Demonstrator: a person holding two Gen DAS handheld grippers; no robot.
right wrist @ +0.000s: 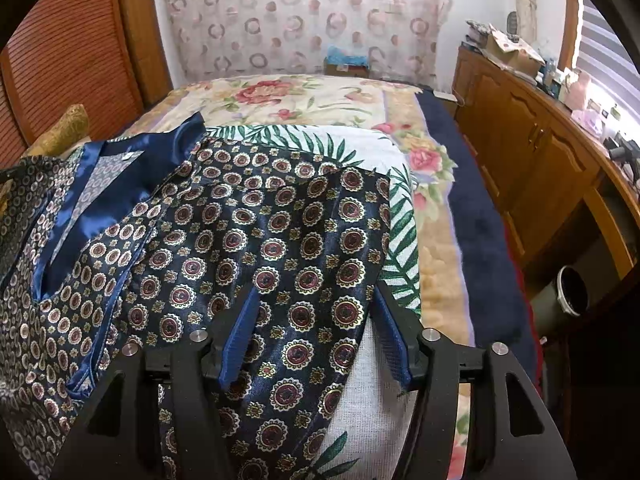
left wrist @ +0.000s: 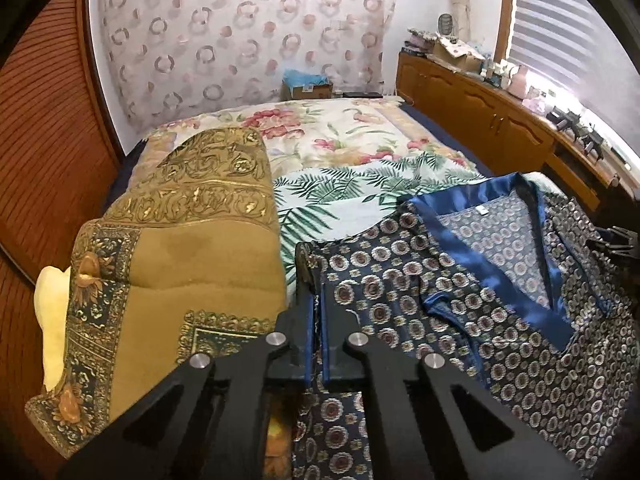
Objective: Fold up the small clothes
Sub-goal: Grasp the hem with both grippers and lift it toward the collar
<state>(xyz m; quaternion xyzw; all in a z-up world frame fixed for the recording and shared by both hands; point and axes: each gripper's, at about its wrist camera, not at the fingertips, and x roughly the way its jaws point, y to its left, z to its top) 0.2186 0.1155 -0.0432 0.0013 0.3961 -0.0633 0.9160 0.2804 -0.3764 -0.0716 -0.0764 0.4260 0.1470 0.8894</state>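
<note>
The blouse [left wrist: 500, 280], navy satin printed with round medallions and trimmed at the V-neck with plain blue satin, lay spread on the bed [left wrist: 340, 148], over a white cloth with green palm leaves [left wrist: 344, 192]. In the left wrist view it filled the area from 3 to 6 o'clock, its neckline open toward 1 o'clock with a small white label inside the collar.

The left gripper [left wrist: 316, 280] was narrowed almost fully, its blue-padded fingers [left wrist: 306, 320] pinching an edge of the blouse fabric near the centre of the frame; the cloth ran down between them toward 6 o'clock. At 9 o'clock from it sat a mustard-gold folded blanket [left wrist: 180, 240] with an ornate border, just beside the blouse.

The right gripper [right wrist: 316, 300] stood wide, and one sleeve or side panel of the blouse [right wrist: 280, 240] lay between and under its two fingers [right wrist: 240, 332], reaching from the centre toward 6 o'clock. Whether the pads touched the fabric could not be told.

A floral quilt [right wrist: 300, 96] covered the bed toward 12 o'clock, a patterned curtain [right wrist: 300, 20] hung behind it, and a wooden cabinet [right wrist: 540, 152] ran along 3 o'clock.
</note>
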